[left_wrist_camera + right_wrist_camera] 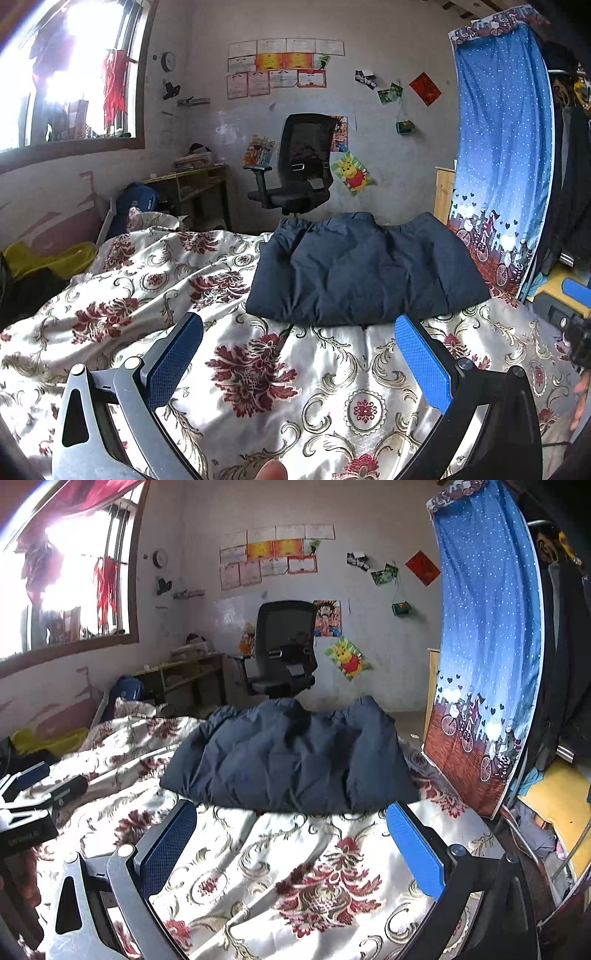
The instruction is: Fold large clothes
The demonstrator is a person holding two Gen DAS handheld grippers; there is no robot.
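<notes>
Navy and puffy, the folded jacket (365, 269) lies on my bed's floral quilt (236, 369), toward the far edge, with the black office chair (295, 162) standing beyond it against the wall. From my right gripper's camera the same jacket (291, 757) sits ahead and slightly left of centre, its near hem resting on the cream-and-red quilt (295, 878).

My left gripper (299, 332) is spread wide, its blue pads (421, 365) well apart, and nothing lies between them but satin bedding. The tips stop just short of the jacket's near edge; they do not touch it. Whether the fingers rest on the quilt or hang above it I cannot tell.

My right gripper (291, 819) is spread just as wide and holds nothing. Its blue pads (413, 853) frame the jacket's front hem from either side (the tips look very near the fabric, though I can't say whether they meet it).

At the left rim of the right camera's view I can see part of the other gripper's body over the quilt. To the right of the bed hangs a blue dotted curtain (484, 657) with bicycles along its lower band.
</notes>
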